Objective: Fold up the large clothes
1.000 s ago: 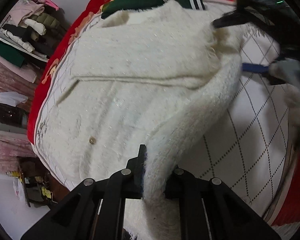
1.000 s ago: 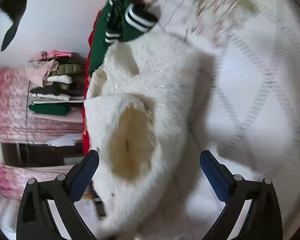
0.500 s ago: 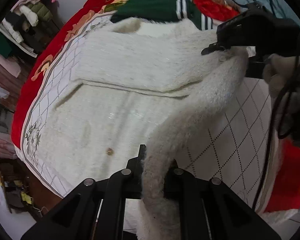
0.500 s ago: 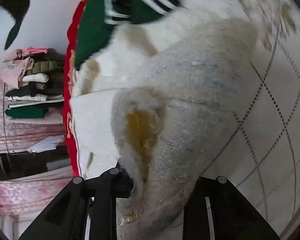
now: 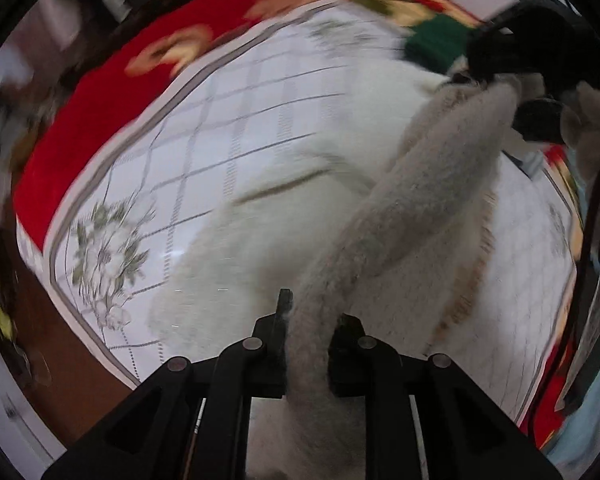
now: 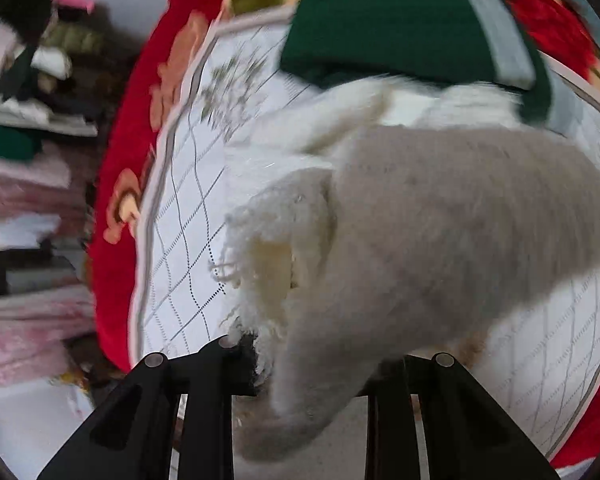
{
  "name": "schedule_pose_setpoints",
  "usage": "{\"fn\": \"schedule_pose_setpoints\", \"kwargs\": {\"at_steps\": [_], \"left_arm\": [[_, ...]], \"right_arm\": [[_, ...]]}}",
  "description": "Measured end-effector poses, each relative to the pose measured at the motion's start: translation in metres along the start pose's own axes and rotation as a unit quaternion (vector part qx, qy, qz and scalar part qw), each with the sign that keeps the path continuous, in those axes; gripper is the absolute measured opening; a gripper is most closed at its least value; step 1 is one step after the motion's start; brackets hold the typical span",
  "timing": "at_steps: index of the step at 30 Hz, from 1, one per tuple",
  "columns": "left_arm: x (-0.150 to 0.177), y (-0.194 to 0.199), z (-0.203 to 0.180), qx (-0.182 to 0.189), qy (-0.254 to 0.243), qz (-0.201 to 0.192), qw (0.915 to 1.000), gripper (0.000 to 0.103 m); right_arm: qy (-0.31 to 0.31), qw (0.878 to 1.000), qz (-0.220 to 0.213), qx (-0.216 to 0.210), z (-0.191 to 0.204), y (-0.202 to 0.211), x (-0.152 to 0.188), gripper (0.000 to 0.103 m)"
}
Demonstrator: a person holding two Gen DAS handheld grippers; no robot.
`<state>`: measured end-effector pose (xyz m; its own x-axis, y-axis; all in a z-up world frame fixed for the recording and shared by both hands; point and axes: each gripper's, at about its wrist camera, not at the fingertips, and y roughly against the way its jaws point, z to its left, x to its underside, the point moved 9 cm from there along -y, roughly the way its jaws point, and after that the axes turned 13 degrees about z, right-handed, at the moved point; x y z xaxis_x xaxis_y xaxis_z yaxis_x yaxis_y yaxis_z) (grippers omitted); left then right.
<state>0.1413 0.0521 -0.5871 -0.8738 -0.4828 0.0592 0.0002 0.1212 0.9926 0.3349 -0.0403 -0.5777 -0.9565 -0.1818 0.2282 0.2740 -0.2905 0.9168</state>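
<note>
— So how far along does the folding look?

— Midway, I'd judge. The fluffy white garment lies on the quilted bedspread, toward its far right part, and one long edge of it is lifted off the bed. The left gripper is clenched on the near end of that raised edge; the fabric runs straight up out of its closed jaws.

— And the other hand?

— The right gripper grasps the far end of the same edge, near a fringed opening with a yellowish lining. From the left wrist view it shows as a dark shape at the upper right, with the pale fabric stretched between the two.

— So what's left?

— The lifted half is not yet laid down over the rest, so the fold is unfinished. After that I'd expect at least one more fold and some smoothing, though the blur hides how neat the lower layer is.

— Anything else on the bed?

— A green garment with pale stripes lies at the far edge, touching the white one's far end, apparently untouched.
</note>
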Motion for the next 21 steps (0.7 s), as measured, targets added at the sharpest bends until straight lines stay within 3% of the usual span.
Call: {"fn": "schedule_pose_setpoints", "kwargs": {"at_steps": [3, 6, 7, 8, 10, 12, 15, 17, 19, 20, 21], "left_arm": [[-0.013, -0.010, 0.044, 0.004, 0.042, 0.005, 0.9991, 0.020], [-0.019, -0.009, 0.083, -0.002, 0.070, -0.007, 0.9975, 0.027], [-0.018, -0.009, 0.089, 0.002, 0.075, -0.006, 0.9972, 0.043], [-0.018, -0.010, 0.096, 0.007, 0.081, -0.003, 0.9967, 0.066], [-0.017, -0.012, 0.105, 0.009, 0.086, 0.001, 0.9963, 0.082], [-0.016, -0.014, 0.106, 0.010, 0.085, 0.006, 0.9963, 0.082], [-0.020, -0.018, 0.094, 0.012, 0.079, 0.011, 0.9967, 0.082], [-0.028, -0.019, 0.087, 0.014, 0.076, 0.010, 0.9969, 0.082], [-0.036, -0.021, 0.078, 0.012, 0.071, 0.005, 0.9974, 0.082], [-0.040, -0.023, 0.075, 0.010, 0.068, 0.003, 0.9976, 0.082], [-0.045, -0.025, 0.070, 0.005, 0.064, 0.001, 0.9979, 0.082]], "right_arm": [[0.014, 0.999, 0.031, 0.038, 0.039, -0.050, -0.024, 0.042], [0.036, 0.997, 0.049, 0.050, 0.067, -0.088, -0.040, 0.071], [0.043, 0.996, 0.057, 0.045, 0.076, -0.093, -0.042, 0.081], [0.057, 0.996, 0.057, 0.023, 0.085, -0.090, -0.042, 0.082], [0.079, 0.996, 0.037, -0.033, 0.098, -0.071, -0.040, 0.082], [0.094, 0.990, 0.017, -0.099, 0.102, -0.042, -0.033, 0.082], [0.071, 0.991, -0.024, -0.111, 0.075, -0.007, -0.034, 0.082], [0.040, 0.995, -0.042, -0.084, 0.048, 0.001, -0.041, 0.079], [0.023, 0.996, -0.036, -0.077, 0.033, -0.008, -0.050, 0.060], [0.019, 0.997, -0.027, -0.072, 0.028, -0.019, -0.058, 0.041], [0.021, 0.998, -0.020, -0.064, 0.031, -0.033, -0.066, 0.037]]}}
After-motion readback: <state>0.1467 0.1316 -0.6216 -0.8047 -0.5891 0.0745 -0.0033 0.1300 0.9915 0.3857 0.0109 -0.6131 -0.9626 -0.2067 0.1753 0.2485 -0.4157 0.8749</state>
